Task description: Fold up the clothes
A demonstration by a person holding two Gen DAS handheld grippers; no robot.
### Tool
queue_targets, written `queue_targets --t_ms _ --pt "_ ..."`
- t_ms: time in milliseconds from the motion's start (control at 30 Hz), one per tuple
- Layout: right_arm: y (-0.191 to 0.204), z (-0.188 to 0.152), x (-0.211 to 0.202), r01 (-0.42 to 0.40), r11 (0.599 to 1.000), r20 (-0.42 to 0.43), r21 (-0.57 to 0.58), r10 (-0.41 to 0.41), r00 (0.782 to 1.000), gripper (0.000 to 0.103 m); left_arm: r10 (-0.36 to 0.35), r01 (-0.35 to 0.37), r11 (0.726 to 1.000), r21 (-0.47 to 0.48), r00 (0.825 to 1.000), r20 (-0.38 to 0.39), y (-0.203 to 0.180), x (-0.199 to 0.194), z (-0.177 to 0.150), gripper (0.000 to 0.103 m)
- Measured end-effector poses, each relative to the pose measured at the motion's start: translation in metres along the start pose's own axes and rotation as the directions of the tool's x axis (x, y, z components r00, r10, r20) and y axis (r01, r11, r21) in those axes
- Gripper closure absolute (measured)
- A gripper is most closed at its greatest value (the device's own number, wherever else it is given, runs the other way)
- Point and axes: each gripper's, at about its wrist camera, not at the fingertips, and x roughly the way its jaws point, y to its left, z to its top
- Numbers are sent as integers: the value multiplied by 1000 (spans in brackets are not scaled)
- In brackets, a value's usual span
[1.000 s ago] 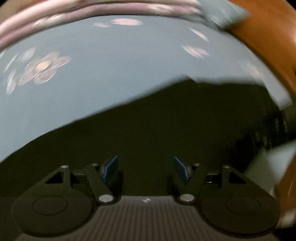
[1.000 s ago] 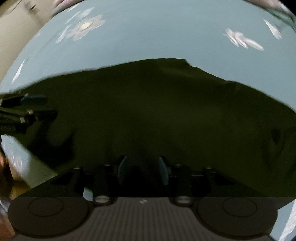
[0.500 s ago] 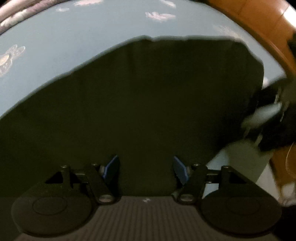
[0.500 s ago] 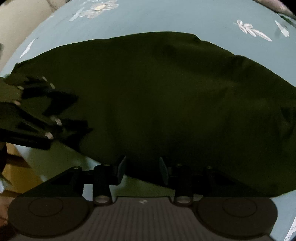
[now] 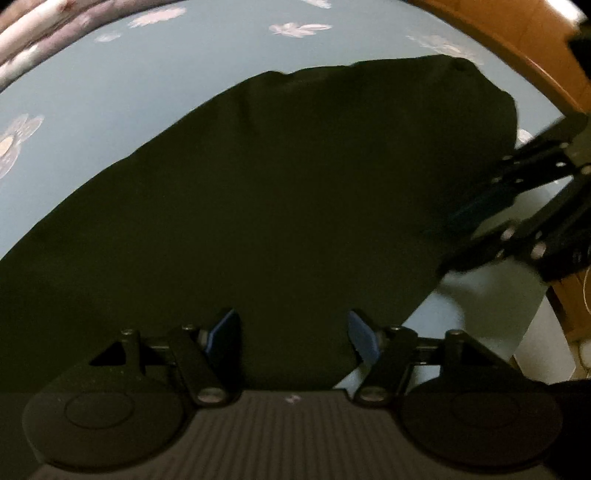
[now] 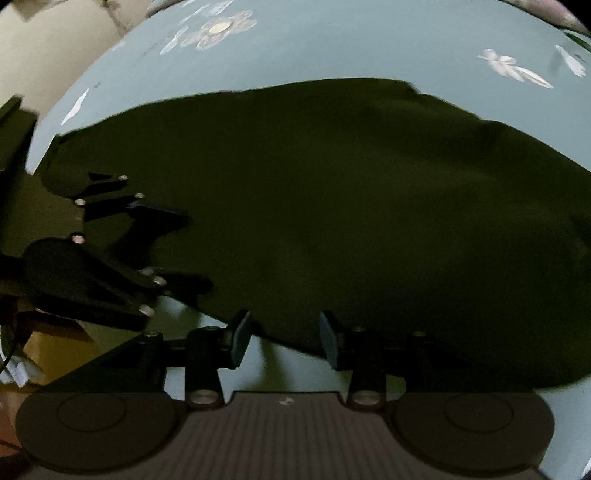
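A: We're looking down on the dark garment (image 5: pixel 295 192), spread flat over the pale blue flowered sheet (image 5: pixel 122 96), filling most of both wrist views.

B: Around it we've got a striped pink fabric (image 5: pixel 40 26) along the far edge in the left view, and a wooden bed frame (image 5: pixel 517 40) curving past on the right side.

A: Our left gripper (image 5: pixel 291 332) has its blue-padded fingers spread wide, nothing between them; the cloth's near edge lies just under the gap.

B: Same on our side. The right gripper (image 6: pixel 284 336) is parted too, empty, hovering over the garment's near hem with a strip of sheet showing between the fingers.

A: What's in the way? Each tool pokes into the other's view: the right one crosses the garment's corner in the left view, the left one covers the cloth's left end in the right view.

B: No boxes or baskets that we can make out.
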Motion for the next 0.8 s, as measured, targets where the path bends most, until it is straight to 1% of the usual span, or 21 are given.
queue_targets --t_ms 67,133,200,233,267,333,400,467,500,600,733,800 --pt "-11 -2 -6 18 999 15 36 -18 1000 57 5 -3 998 -61 999 34 10 -11 -2 35" --pt "-22 -2 -3 29 997 5 71 -29 1000 51 43 -42 994 -100 999 6 23 -9 -8 35" --pt "-33 -2 0 40 994 -5 106 -40 999 51 79 -81 987 -139 997 -23 35 -7 -15 35" --pt "-38 -2 2 46 991 -10 123 -45 999 51 85 -91 980 -178 995 -44 44 -4 -21 34" --pt "-43 -2 3 51 989 -16 140 -50 999 51 70 -73 976 -205 997 -22 52 -8 -28 34" --pt "-42 1 0 54 987 -3 149 -54 999 51 84 -91 965 -246 996 -38 60 -14 -29 35" --pt "-38 3 -4 41 988 12 149 -43 999 51 111 -114 956 -272 993 -26 65 -22 -29 35" --pt "-31 6 -9 36 989 19 140 -39 999 51 137 -133 939 -316 991 -12 77 -28 -31 34" --pt "-29 8 -10 28 990 19 136 -31 999 51 151 -146 927 -344 988 -13 84 -29 -33 34" --pt "-14 19 -4 8 993 20 118 -10 1000 51 158 -144 878 -456 987 -7 105 -28 -41 35" --pt "5 33 5 -8 997 19 82 7 1000 51 165 -123 794 -595 986 16 139 -34 -65 35" --pt "12 40 9 -18 997 16 79 17 1000 51 170 -125 757 -642 985 10 154 -37 -81 35"
